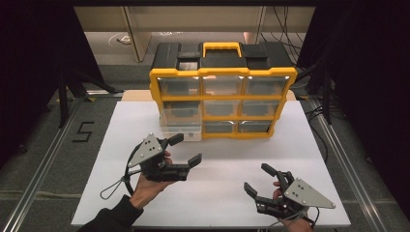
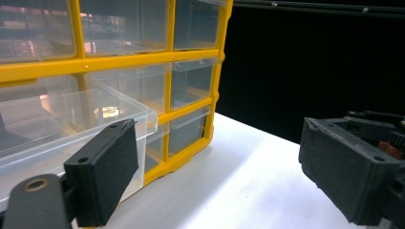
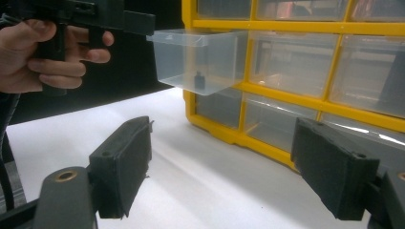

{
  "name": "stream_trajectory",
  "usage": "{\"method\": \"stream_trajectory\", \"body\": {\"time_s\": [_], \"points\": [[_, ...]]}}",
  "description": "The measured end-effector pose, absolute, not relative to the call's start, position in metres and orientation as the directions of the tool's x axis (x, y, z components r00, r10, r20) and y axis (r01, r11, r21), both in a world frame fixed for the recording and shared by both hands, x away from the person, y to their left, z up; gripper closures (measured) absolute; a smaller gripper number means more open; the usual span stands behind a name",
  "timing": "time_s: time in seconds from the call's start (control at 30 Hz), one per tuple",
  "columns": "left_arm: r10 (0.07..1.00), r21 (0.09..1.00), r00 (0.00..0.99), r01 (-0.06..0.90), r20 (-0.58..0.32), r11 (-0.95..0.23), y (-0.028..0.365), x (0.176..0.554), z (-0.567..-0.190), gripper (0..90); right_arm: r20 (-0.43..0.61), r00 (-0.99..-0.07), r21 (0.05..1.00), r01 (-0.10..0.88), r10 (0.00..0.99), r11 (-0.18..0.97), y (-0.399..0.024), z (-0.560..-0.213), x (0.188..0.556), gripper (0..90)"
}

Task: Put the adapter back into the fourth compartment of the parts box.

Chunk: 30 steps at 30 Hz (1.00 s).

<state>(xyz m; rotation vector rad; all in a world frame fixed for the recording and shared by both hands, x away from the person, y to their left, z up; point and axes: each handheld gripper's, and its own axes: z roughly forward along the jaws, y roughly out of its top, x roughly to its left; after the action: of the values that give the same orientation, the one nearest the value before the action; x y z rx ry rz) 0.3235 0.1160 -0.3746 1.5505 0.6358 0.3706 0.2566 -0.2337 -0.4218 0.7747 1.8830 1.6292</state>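
Note:
A yellow and black drawer cabinet point(image 1: 223, 96) stands at the back of the white table point(image 1: 217, 203). Its middle-left clear drawer point(image 1: 181, 124) is pulled out toward me. In the right gripper view this drawer point(image 3: 200, 55) holds a small dark part point(image 3: 199, 80). My left gripper point(image 1: 186, 150) is open just in front of the drawer, apart from it. In the left gripper view the drawer point(image 2: 71, 124) lies close behind the left jaw, and the gripper point(image 2: 224, 176) holds nothing. My right gripper point(image 1: 256, 178) is open near the table's front right, and its own view point(image 3: 229, 167) shows it holding nothing.
The cabinet's other clear drawers point(image 1: 261, 107) are pushed in. A hand point(image 3: 47, 52) holding the left gripper shows at the upper left of the right gripper view. Metal rails point(image 1: 338, 145) run beside the table, and a "5" point(image 1: 83, 131) is marked on the floor at the left.

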Motion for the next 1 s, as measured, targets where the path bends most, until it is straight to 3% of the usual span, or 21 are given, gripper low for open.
{"method": "stream_trajectory", "body": {"time_s": [1.0], "points": [[0.586,0.99,0.803,0.14,-0.107,-0.012,0.13,0.306,-0.408,12.7,-0.024,-0.7,0.991,0.077,0.714,0.109,-0.233,-0.422,0.256,22.5]]}}
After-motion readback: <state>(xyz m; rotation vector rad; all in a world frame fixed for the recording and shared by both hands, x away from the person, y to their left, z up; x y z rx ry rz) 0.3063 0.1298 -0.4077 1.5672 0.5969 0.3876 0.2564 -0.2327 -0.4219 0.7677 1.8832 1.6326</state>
